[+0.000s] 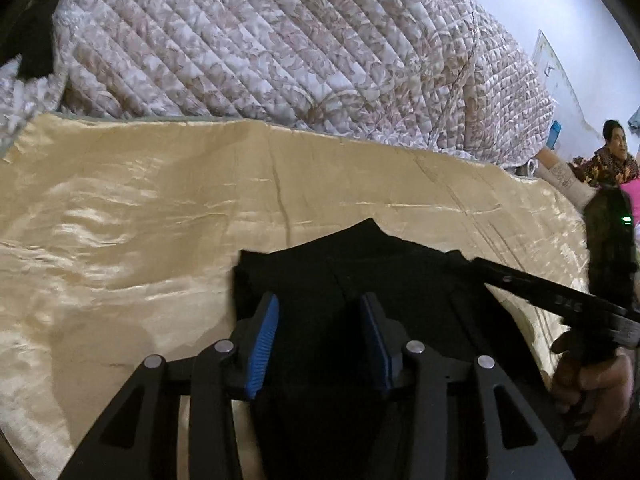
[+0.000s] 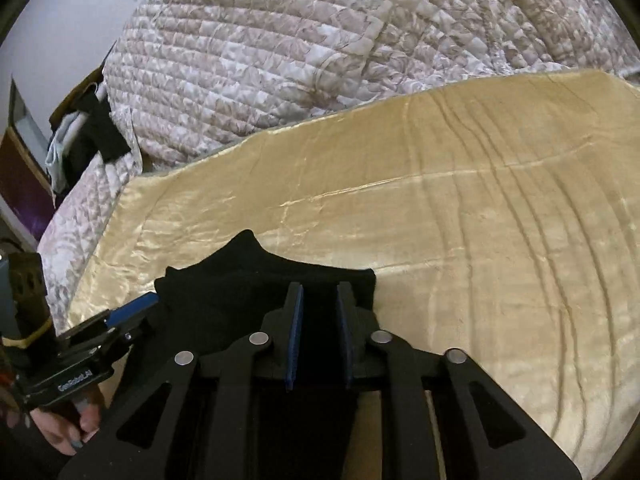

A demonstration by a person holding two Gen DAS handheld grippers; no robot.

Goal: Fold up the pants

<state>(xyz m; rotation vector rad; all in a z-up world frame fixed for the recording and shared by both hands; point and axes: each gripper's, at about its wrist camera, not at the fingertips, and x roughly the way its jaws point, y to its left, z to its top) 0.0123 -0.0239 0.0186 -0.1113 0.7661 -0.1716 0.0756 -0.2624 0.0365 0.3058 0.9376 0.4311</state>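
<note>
1. Pants [image 1: 360, 264]: black cloth bunched on a cream satin sheet [image 1: 140, 208]. In the left wrist view it sits at 6 o'clock, its far edge rising to a peak toward 12 o'clock. In the right wrist view the pants [image 2: 248, 280] also sit at 6 o'clock, slightly toward 7 o'clock.
2. Left gripper [image 1: 318, 340]: jaws partly open, a wide gap between the blue pads [image 1: 264, 344]. Black cloth lies in and under the gap; whether the pads grip it cannot be told.
3. Right gripper [image 2: 319, 328]: jaws partly open, with a narrower gap than on the left gripper. Black cloth fills the space between the fingers; contact with the pads cannot be told.
4. Cross views: the right gripper enters the left wrist view from 3 o'clock, over the cloth edge. The left gripper enters the right wrist view from 8 o'clock.
5. Surroundings: a quilted patterned blanket [image 1: 280, 40] is heaped beyond the sheet at 12 o'clock. A seated person [image 1: 616, 156] shows at 3 o'clock in the left wrist view.
</note>
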